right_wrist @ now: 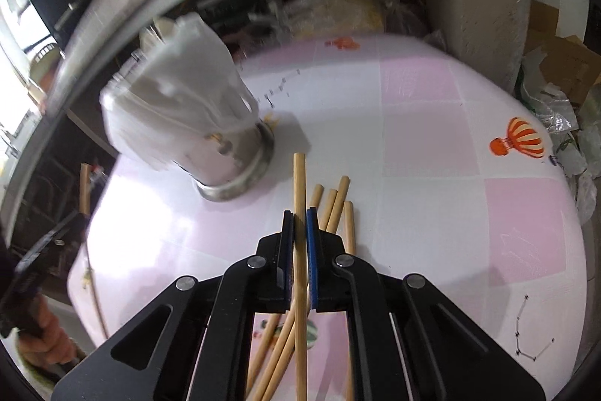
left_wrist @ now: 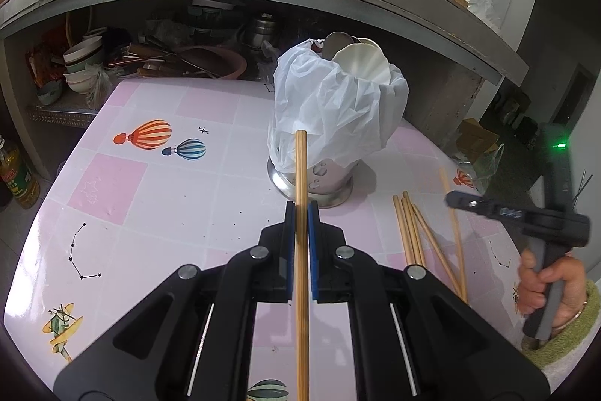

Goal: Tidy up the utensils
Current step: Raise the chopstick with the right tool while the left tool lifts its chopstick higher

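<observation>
We cannot see inside the metal holder [left_wrist: 323,175] because its white plastic bag [left_wrist: 334,108] hides most of it, and the right wrist view blurs both with the shelf clutter [right_wrist: 330,6].

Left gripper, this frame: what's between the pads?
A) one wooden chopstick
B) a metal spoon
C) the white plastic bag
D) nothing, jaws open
A: the left gripper is shut on a single wooden chopstick that runs straight out between its blue pads, its tip in front of the bag-covered metal holder; the loose chopsticks lie on the table to its right.
</observation>
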Tool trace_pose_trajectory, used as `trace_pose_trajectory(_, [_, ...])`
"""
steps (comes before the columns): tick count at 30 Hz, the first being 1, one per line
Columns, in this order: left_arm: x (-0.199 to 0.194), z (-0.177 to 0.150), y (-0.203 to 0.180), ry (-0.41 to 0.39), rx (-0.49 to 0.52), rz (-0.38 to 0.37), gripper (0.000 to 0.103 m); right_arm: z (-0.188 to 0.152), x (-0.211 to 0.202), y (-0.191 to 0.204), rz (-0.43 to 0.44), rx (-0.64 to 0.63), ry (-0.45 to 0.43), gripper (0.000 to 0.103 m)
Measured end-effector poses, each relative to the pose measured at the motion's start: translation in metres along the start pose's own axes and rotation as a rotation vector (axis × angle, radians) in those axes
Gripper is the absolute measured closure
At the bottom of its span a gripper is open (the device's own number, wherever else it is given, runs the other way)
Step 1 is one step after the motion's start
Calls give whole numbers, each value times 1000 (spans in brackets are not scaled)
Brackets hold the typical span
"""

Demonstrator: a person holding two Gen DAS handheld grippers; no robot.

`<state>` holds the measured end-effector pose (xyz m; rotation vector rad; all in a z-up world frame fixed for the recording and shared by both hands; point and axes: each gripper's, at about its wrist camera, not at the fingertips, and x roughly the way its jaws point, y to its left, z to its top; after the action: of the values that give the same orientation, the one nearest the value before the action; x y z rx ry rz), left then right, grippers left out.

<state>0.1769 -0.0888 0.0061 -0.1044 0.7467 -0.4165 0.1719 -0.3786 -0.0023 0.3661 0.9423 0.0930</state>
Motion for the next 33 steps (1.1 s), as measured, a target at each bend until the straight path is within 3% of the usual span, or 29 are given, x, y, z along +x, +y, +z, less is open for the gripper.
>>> trace_pose_trajectory(16, [-36, 5, -11, -56, 46, -24, 98, -26, -113, 17, 84, 34, -278, 96])
trace_pose_trajectory(33, [-98, 36, -26, -210, 62, -52, 98, -23, -164, 36, 145, -22, -412, 96])
